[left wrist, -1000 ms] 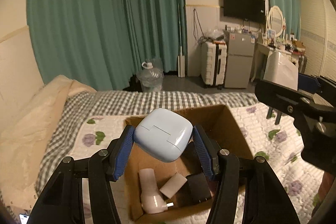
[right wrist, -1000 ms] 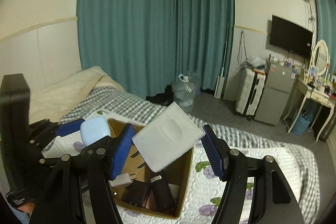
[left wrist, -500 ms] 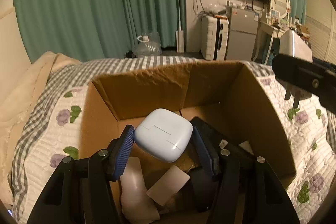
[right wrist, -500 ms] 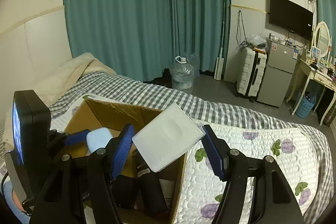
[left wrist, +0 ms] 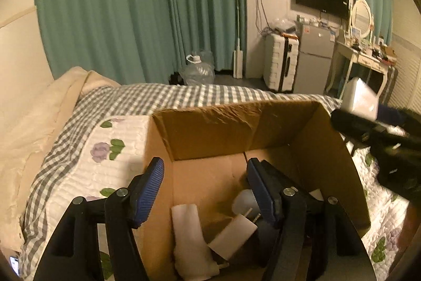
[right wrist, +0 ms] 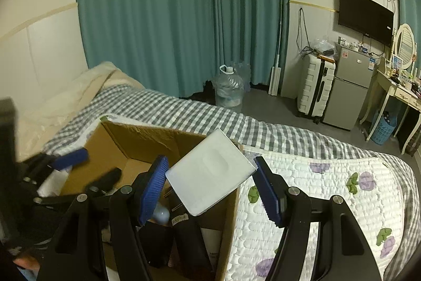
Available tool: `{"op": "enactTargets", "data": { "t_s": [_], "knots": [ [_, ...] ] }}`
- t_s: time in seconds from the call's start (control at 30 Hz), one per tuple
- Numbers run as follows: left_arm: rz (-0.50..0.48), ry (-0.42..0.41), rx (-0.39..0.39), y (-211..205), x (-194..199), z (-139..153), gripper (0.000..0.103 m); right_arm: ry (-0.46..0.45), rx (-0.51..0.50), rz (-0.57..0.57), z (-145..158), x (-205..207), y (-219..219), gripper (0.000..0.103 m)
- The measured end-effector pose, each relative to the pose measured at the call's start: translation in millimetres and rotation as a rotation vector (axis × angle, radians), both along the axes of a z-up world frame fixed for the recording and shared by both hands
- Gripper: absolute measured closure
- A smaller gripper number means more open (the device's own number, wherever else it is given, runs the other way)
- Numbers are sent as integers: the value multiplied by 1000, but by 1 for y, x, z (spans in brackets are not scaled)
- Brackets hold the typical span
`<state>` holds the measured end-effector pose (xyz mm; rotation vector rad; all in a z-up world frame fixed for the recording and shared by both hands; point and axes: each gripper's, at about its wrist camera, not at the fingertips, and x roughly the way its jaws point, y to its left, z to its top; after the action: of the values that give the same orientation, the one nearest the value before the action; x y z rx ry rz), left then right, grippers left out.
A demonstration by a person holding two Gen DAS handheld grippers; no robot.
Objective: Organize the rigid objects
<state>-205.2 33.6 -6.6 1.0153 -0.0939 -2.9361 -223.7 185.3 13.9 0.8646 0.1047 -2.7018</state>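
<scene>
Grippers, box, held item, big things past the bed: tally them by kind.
Grippers: 2 (left gripper, right gripper)
Box: 1
White pad: 1
Suitcase: 1
Fridge: 1
TV: 1
Jug: 1
Total: 8

Teal curtains (right wrist: 181, 17) cover the 12 o'clock wall – a wall-mounted television (right wrist: 365, 13), suitcase (right wrist: 314, 87) and small fridge (right wrist: 347, 86) stand at 2 o'clock beyond the checked bed (right wrist: 276, 138).
</scene>
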Motion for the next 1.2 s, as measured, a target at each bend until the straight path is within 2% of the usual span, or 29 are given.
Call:
{"op": "enactTargets", "data": {
  "t_s": [0.2,0.3,0.4,0.47,0.63,0.77,0.93,1.1,1.2],
  "knots": [
    [11,22,-3,-8,0,-2,35,-55,47,-3,-28,-20,-17,37],
    [8,32,-10,-9,1,-4,35,-28,87,-24,-33,-22,-22,36],
    [13,50,-10,-9,6,0,35,-15,57,-31,-31,-19,-18,23],
    [19,71,-5,-9,12,7,35,3,53,-41,-26,-15,-15,22],
    [15,149,-2,-6,41,44,35,46,42,-75,4,9,-3,18],
    [9,242,-12,-1,78,86,35,113,35,-98,48,47,7,14],
    [5,377,-33,3,137,135,27,206,12,-113,102,111,19,10],
    [6,458,-25,0,182,160,25,280,0,-133,135,175,31,0],
    [5,472,-20,-2,200,164,25,323,8,-147,145,209,36,0]
  ]
}}
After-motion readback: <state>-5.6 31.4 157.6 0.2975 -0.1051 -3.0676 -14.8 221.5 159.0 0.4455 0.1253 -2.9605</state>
